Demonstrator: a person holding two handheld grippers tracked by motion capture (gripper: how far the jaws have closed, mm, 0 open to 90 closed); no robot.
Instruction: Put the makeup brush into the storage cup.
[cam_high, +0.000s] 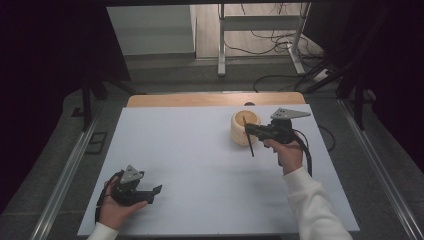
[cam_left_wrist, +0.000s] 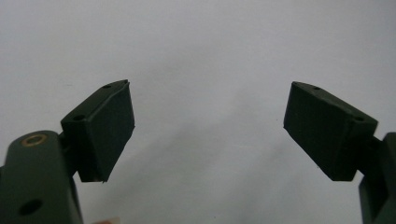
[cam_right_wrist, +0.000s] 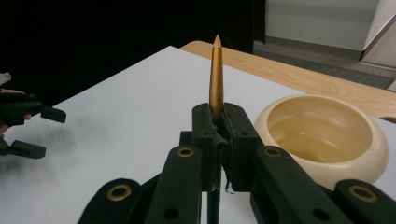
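On the white table (cam_high: 200, 165) we saw the cream bowl (cam_high: 245, 128) at about one o'clock. Our right gripper (cam_high: 251, 131) sat just beside its three o'clock side, clamped on a gold-tipped stick (cam_right_wrist: 215, 77), seemingly a brush, standing near upright. Our left gripper (cam_high: 155, 194), at seven o'clock, gaped empty, well apart.

Dim, even overhead light; dark surround beyond the white table (cam_high: 200, 165). Soft, faint shadows beneath the left gripper (cam_left_wrist: 208, 130). Its near jaws slightly soft. Ahead of the right gripper (cam_right_wrist: 218, 135), gold pen (cam_right_wrist: 216, 79) sharp, bowl (cam_right_wrist: 327, 140) mildly blurred, background darker.
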